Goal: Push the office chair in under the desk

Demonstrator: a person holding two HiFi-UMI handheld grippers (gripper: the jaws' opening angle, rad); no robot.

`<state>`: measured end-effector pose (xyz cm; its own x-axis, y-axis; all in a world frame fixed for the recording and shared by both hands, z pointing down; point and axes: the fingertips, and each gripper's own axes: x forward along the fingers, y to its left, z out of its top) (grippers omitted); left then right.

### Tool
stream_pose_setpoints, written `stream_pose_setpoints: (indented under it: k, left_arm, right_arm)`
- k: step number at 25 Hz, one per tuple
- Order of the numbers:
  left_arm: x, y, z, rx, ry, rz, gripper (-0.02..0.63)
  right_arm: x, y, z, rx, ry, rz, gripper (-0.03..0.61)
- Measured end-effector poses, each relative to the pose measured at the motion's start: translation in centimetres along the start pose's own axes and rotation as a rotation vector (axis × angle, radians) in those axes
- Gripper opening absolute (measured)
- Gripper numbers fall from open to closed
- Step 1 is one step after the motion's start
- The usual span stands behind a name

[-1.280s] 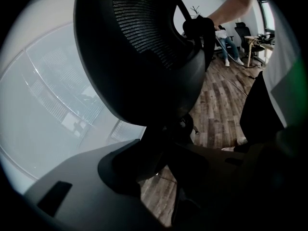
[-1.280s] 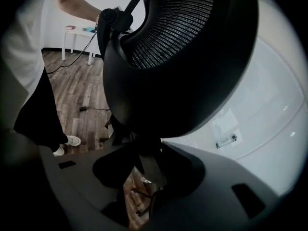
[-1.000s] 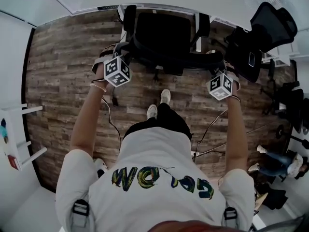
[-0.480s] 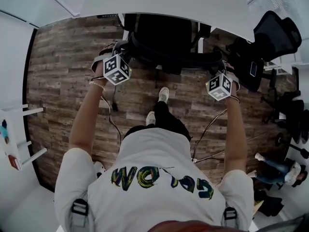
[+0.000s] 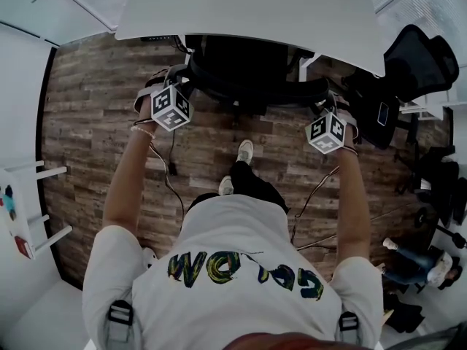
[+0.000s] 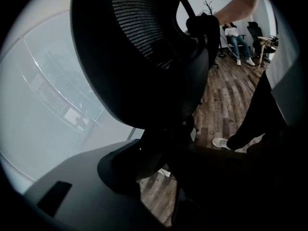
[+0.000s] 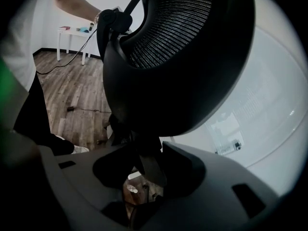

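Note:
The black office chair [image 5: 248, 68] stands at the white desk [image 5: 248, 9], its seat mostly hidden beneath the desk top. My left gripper [image 5: 179, 77] grips the left edge of the chair's backrest, and my right gripper [image 5: 325, 102] grips the right edge. In the left gripper view, the mesh backrest [image 6: 144, 57] fills the frame and its dark rim runs between the jaws of the left gripper [image 6: 163, 162]. The right gripper view shows the backrest [image 7: 183, 57] the same way, its frame clamped in the right gripper [image 7: 144, 172].
A second black chair [image 5: 408, 57] stands close by on the right of the desk. A small white side table [image 5: 22, 210] is at the far left. Cables [image 5: 171, 173] trail over the wood floor by my feet. A person [image 5: 419, 261] sits at the lower right.
Both grippers and the chair have moved forward together toward the desk. More of the seat and armrests is now hidden beneath the desk top. My feet have stepped forward.

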<state>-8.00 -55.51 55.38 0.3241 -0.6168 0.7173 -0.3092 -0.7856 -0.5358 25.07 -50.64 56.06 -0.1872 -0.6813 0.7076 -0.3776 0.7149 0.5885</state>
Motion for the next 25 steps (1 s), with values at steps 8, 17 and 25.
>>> stream_pose_setpoints:
  k: [8, 17, 25]
  left_arm:
    - [2.6, 3.1, 0.5, -0.020, 0.027, 0.014, 0.156]
    - [5.0, 6.3, 0.8, -0.039, 0.044, 0.038, 0.160]
    - [6.7, 8.7, 0.8, -0.037, 0.033, 0.031, 0.160]
  right_arm:
    - [2.8, -3.2, 0.4, -0.010, -0.020, 0.013, 0.172]
    - [5.1, -6.3, 1.0, -0.006, -0.061, 0.027, 0.170]
    - [6.9, -7.9, 1.7, 0.017, -0.056, 0.032, 0.169]
